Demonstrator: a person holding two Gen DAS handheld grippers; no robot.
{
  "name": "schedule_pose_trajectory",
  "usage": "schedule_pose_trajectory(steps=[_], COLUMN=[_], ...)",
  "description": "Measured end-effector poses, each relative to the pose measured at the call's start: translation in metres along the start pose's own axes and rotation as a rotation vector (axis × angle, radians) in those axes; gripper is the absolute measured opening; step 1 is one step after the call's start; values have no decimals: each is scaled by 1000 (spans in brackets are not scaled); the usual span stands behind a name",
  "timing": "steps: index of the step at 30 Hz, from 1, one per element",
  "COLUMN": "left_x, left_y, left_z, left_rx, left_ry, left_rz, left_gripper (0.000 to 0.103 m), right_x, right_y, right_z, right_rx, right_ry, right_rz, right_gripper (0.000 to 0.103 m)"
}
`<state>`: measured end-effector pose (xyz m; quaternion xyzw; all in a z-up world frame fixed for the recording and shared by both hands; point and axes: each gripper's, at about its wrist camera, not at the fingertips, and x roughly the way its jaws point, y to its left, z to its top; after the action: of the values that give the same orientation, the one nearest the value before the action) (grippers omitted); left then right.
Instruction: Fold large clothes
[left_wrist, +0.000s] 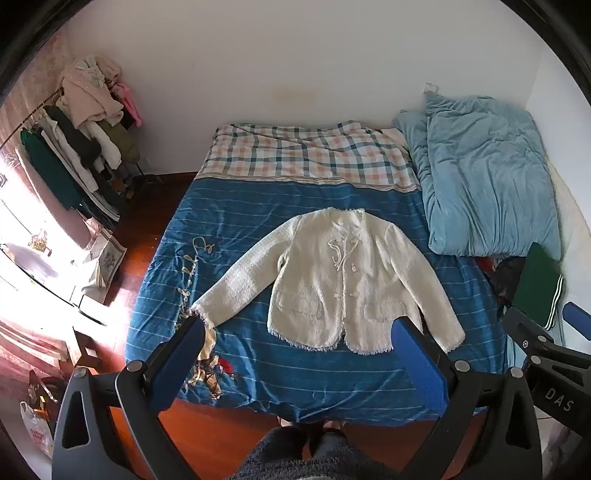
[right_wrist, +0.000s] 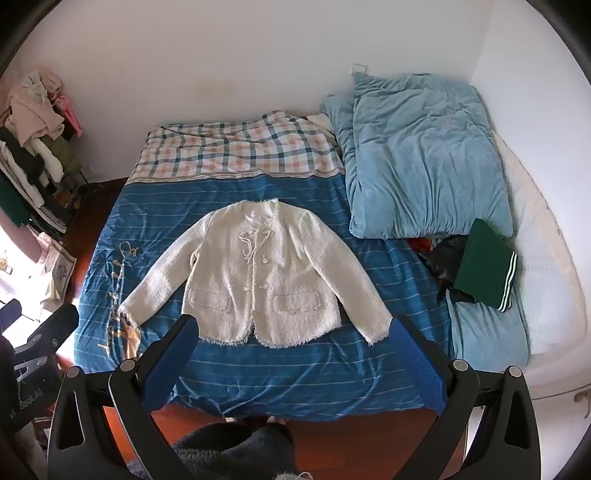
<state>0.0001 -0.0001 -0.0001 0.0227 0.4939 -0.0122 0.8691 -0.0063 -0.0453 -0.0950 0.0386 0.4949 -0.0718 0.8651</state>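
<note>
A cream tweed jacket (left_wrist: 343, 280) (right_wrist: 258, 277) lies flat and buttoned on the blue striped bed cover (left_wrist: 258, 362) (right_wrist: 295, 369), sleeves spread out and down to both sides, hem toward me. My left gripper (left_wrist: 301, 332) hangs high above the bed's near edge, open wide, nothing between its blue pads. My right gripper (right_wrist: 293, 330) hovers just as high and also stands open and empty. Each gripper shows at the edge of the other's view, side by side. Neither touches the jacket.
A folded green garment with white stripes (right_wrist: 484, 266) lies on dark clothes at the right. A light blue duvet (right_wrist: 421, 155) is bunched at the back right, a plaid sheet (right_wrist: 240, 151) at the head. A loaded clothes rack (left_wrist: 85, 140) stands left. Wooden floor (left_wrist: 133, 229) borders the bed.
</note>
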Motion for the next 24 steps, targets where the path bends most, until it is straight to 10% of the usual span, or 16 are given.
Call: schedule_pose_trajectory(steps=[24], left_x=[-2], left_y=[-15], left_z=[-2], left_rx=[-2], left_ry=[7], left_rz=[-12], left_gripper=[103], right_x=[-1], right_y=[-3], right_z=[-1], right_rx=[-4], right_ry=[16], right_rz=[1], right_gripper=[103])
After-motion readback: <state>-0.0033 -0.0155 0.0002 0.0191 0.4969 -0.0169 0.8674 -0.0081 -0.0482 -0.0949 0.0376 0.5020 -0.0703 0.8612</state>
